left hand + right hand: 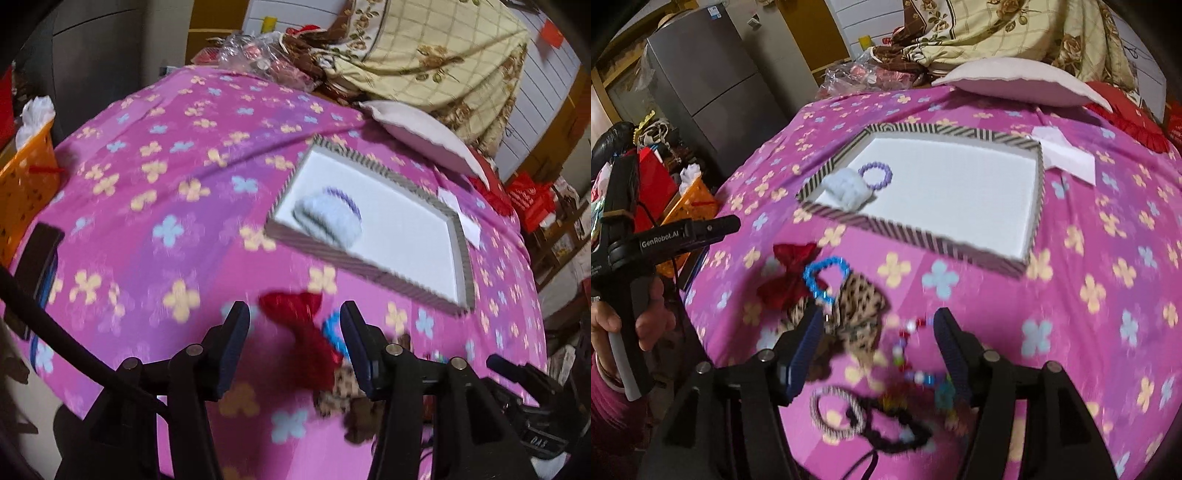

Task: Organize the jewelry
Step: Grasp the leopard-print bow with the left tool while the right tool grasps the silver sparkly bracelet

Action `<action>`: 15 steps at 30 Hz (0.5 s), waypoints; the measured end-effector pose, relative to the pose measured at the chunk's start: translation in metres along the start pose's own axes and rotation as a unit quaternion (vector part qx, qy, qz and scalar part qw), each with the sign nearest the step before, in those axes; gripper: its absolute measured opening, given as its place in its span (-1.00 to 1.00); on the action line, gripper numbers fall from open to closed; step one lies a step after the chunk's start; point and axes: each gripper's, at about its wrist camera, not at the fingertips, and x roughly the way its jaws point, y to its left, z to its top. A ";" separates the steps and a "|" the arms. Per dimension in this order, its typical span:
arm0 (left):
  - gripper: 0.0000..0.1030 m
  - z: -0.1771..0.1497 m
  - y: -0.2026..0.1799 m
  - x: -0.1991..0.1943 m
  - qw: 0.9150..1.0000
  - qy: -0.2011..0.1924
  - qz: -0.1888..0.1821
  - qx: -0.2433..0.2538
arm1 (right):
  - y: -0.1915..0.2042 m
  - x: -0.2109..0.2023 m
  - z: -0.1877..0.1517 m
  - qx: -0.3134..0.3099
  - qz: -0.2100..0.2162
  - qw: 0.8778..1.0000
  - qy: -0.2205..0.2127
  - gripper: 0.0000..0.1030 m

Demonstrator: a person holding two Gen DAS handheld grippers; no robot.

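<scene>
Both pairs of tongs stand spread with nothing between their pads: the left gripper (293, 347) hangs over a red satin bow (299, 334), and the right gripper (877, 350) over a heap of loose pieces on the pink flowered bedspread (1108, 258). In the right wrist view the heap sits at about 6 o'clock from the striped-rim tray (923, 232): a blue beaded bracelet (823, 275) lies across the red bow and touches a leopard-print scrunchie (858, 317); a multicoloured bead string (916, 354) and a striped hair tie (836, 408) lie nearer the camera, tangled with a dark cord I cannot identify. The tray already holds a purple beaded bracelet (875, 175) and a pale fluffy scrunchie (846, 190), touching, at its 9 o'clock corner. These pieces look light and limp. The bead rings are probably elastic and slippery, so they are best pinched across the strand where it lies clear of its neighbours, as a snag could drag another piece along. The bow and scrunchies are soft and will squash; a bite on the bow's knot or on a bunched fold should hold.
</scene>
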 end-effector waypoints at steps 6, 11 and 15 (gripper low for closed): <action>0.02 -0.040 -0.017 0.005 0.999 0.037 -0.026 0.027 | -0.001 -0.009 -0.042 0.004 0.007 1.000 0.020 0.27; 0.02 -0.063 -0.029 0.015 0.997 0.062 -0.046 0.030 | 0.015 -0.004 -0.074 -0.026 0.004 0.999 0.029 0.25; 0.02 -0.077 -0.035 0.025 0.995 0.079 -0.047 0.032 | 0.025 0.008 -0.087 -0.038 0.005 0.999 0.029 0.02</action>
